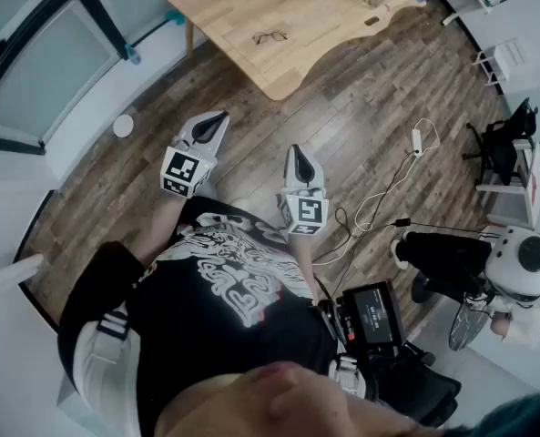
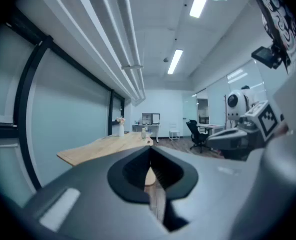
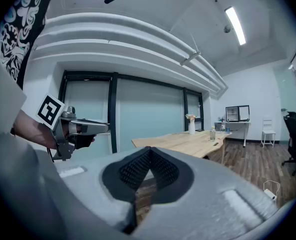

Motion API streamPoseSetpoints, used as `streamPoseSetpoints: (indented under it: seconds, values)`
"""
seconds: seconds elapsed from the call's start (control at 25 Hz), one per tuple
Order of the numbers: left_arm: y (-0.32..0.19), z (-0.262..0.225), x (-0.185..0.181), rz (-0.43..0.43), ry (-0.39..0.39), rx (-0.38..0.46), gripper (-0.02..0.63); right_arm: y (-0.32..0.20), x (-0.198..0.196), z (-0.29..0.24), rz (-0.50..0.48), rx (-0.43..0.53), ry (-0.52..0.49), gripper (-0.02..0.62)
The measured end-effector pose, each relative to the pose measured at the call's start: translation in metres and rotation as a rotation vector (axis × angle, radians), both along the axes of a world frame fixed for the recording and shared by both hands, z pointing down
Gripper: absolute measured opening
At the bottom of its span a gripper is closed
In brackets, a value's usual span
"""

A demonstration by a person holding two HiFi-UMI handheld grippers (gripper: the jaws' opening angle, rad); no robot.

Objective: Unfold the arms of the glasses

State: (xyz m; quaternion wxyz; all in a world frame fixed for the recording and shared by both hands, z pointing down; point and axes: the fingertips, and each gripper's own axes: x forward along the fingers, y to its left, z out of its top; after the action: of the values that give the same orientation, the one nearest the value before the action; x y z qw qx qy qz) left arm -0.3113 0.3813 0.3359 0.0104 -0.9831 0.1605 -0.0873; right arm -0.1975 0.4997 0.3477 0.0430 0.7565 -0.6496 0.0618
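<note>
A pair of dark-framed glasses [image 1: 270,36] lies on the light wooden table [image 1: 242,3] far ahead; I cannot tell whether its arms are folded. Both grippers hang in the air over the wooden floor, well short of the table. My left gripper [image 1: 219,117] is shut with nothing in it, as is my right gripper [image 1: 298,151]. In the left gripper view the jaws [image 2: 150,153] meet, with the table [image 2: 100,147] beyond them. The right gripper view shows its shut jaws [image 3: 148,152] and the left gripper [image 3: 85,128] off to the left.
A power strip with white cables [image 1: 416,140] lies on the floor at the right. A white round-headed machine [image 1: 524,260] and an office chair [image 1: 502,146] stand further right. A glass wall [image 1: 33,53] runs along the left. A flower vase [image 3: 190,125] and a bottle [image 3: 212,133] stand on the table.
</note>
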Motion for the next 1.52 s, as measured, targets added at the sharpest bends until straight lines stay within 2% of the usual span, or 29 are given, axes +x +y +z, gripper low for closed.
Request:
streamPoseSetpoints:
  seconds: [0.16, 0.36, 0.6, 0.8, 0.92, 1.2, 1.52]
  values:
    - [-0.001, 0.003, 0.006, -0.028, 0.028, -0.034, -0.011, 0.004, 0.001, -0.003, -0.013, -0.009, 0.032, -0.002]
    - [0.0, 0.004, 0.013, -0.038, 0.022, -0.04, -0.011, 0.011, 0.009, -0.007, -0.011, -0.007, 0.051, -0.002]
    - [-0.007, 0.001, 0.029, 0.014, 0.04, -0.07, -0.011, 0.02, 0.031, -0.007, 0.012, 0.009, 0.021, -0.002]
    - [-0.03, -0.001, 0.035, -0.074, 0.108, -0.133, -0.011, 0.015, 0.048, -0.005, 0.016, 0.029, -0.009, -0.002]
    - [-0.038, 0.002, 0.046, -0.088, 0.104, -0.14, -0.011, 0.003, 0.053, -0.007, -0.016, 0.042, -0.02, -0.002]
    - [-0.066, 0.019, 0.09, -0.06, 0.06, -0.108, -0.011, -0.041, 0.088, -0.005, -0.078, 0.054, -0.029, -0.002]
    - [-0.142, 0.035, 0.176, -0.012, 0.039, -0.107, -0.011, -0.115, 0.181, 0.006, -0.026, 0.046, -0.021, -0.002]
